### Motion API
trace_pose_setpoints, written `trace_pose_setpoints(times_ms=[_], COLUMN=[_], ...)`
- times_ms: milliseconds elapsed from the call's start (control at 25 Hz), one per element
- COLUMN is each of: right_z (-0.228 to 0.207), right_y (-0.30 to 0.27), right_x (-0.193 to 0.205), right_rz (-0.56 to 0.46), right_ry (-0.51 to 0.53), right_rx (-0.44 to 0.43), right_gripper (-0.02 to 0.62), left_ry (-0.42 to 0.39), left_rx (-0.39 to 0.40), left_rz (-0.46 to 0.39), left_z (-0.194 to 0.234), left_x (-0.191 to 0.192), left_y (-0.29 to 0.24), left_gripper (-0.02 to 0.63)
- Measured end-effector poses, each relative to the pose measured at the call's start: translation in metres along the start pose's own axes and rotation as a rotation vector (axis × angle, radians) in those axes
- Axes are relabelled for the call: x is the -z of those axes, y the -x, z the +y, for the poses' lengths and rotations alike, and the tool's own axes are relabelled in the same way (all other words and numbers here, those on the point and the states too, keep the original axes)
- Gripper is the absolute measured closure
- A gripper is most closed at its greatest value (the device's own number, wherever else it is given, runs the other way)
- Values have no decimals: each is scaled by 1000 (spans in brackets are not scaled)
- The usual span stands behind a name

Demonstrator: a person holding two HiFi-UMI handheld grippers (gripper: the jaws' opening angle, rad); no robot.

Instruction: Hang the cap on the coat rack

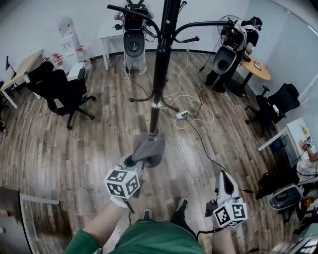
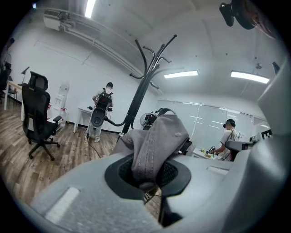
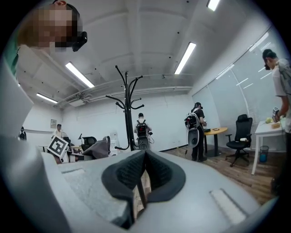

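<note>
A grey cap (image 1: 149, 149) is pinched in my left gripper (image 1: 135, 159), which is shut on its fabric just in front of the black coat rack (image 1: 160, 74). The rack's pole rises straight ahead of the cap and its curved hooks (image 1: 134, 12) spread at the top. In the left gripper view the cap (image 2: 157, 145) bulges up out of the left gripper (image 2: 148, 175), with the coat rack (image 2: 136, 98) behind it. My right gripper (image 1: 226, 177) hangs lower right, shut with nothing in it. The right gripper view shows the right gripper (image 3: 144, 170) closed, the coat rack (image 3: 128, 113) far ahead and the cap (image 3: 97, 148) to the left.
Black office chairs (image 1: 62, 92) stand left, another chair (image 1: 283, 101) right. Two people with gear stand behind the rack (image 1: 134, 39) and by a round table (image 1: 258, 67). Cables and a power strip (image 1: 182, 115) lie on the wooden floor by the rack's base.
</note>
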State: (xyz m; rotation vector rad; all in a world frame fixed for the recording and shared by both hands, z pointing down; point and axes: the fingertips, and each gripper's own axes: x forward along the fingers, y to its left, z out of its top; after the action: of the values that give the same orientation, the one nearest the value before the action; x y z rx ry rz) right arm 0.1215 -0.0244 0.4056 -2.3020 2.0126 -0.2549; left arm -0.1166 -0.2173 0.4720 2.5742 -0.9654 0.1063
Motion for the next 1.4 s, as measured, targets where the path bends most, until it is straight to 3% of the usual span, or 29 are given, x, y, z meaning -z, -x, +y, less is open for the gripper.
trace_pose_setpoints(times_ms=[400, 720, 1080, 1400], right_z=[-58, -122, -145, -169], right_y=[-81, -131, -178, -200], right_x=[-3, -12, -11, -4], right_rz=[13, 39, 80, 119], right_ry=[-40, -41, -39, -46], right_rx=[-192, -277, -416, -458], right_gripper=[594, 594, 594, 594], left_ry=[-52, -57, -58, -67], left_rx=[-178, -314, -470, -568], left_rz=[-9, -24, -16, 14], left_z=[-16, -32, -31, -22], left_x=[5, 13, 24, 39], left_y=[-52, -106, -156, -189], left_gripper=[577, 576, 575, 575])
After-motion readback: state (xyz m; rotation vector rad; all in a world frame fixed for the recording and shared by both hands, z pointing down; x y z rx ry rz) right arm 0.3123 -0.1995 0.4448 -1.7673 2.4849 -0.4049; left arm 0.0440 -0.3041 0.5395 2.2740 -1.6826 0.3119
